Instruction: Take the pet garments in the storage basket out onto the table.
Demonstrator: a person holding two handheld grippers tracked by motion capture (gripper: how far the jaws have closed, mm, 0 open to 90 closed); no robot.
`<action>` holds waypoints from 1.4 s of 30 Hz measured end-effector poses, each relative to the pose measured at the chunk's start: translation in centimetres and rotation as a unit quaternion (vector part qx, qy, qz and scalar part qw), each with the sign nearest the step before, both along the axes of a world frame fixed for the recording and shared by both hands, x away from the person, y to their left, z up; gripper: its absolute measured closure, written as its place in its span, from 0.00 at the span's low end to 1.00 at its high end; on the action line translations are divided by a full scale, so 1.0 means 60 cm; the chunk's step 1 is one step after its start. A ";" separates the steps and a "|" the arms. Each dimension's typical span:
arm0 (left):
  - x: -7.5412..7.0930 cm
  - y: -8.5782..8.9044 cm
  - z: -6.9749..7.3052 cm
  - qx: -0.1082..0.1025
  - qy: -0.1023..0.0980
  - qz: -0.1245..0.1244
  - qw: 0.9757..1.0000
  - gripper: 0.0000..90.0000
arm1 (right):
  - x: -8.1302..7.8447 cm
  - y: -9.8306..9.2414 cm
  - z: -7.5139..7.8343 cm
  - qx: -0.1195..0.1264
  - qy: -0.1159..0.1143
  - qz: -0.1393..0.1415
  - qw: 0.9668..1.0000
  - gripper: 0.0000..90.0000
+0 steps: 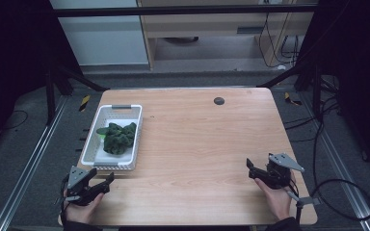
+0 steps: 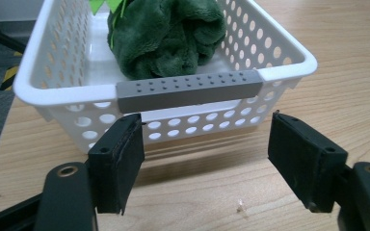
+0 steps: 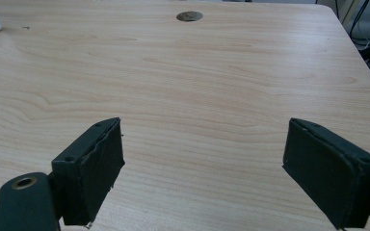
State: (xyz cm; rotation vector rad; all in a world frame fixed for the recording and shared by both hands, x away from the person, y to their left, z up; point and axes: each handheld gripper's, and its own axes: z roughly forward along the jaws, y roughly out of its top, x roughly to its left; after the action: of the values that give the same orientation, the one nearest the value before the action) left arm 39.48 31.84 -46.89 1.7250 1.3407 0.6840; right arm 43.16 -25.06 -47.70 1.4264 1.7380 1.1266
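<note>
Left tongs (image 1: 107,183) hover wide open, empty, just before the white basket's (image 2: 289,53) grey handle (image 2: 189,90), apparently lined up to grip it. A green towel (image 2: 166,33) fills the basket. Right tongs (image 1: 251,169) wait wide, empty, over bare counter (image 3: 221,72).

One white perforated plastic basket (image 1: 133,126) with two grey handle grips; one crumpled dark green plush cloth (image 1: 119,138) inside it; one bright green piece (image 1: 101,131) beside the cloth, too small to identify; two handheld grippers; one wooden table (image 1: 197,144); one round dark cap (image 1: 218,100) in the tabletop.
</note>
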 end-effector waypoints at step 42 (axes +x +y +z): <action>0.043 0.023 0.105 0.014 -0.065 -0.042 0.997 0.36 | 0.000 0.012 0.006 -0.012 0.002 0.012 1.000 0.15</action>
State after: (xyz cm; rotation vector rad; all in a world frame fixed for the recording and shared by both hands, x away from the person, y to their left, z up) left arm 42.07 33.23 -40.60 1.7200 1.1675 0.7565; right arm 43.15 -24.36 -47.36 1.3977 1.7712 1.1124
